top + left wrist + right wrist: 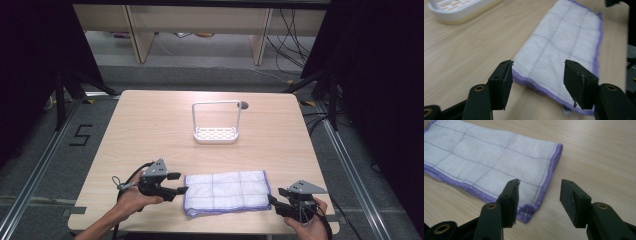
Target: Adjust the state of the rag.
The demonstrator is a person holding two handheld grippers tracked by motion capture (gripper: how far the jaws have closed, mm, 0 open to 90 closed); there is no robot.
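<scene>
Folded white cloth with purple hem (226, 192) on pale wooden table (150, 125), near edge blurred in the left gripper view, left gripper (177, 183) and right gripper (274, 198) fingers apart, clasping nothing

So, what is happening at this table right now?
A person holds a black two-jaw tool in each hand, one at each short end of a folded white cloth with purple edging that lies flat on the light wooden table. The left tool and the right tool both have open jaws and grip nothing; the cloth lies free. A white plastic rack with a wire handle stands untouched farther back.
</scene>
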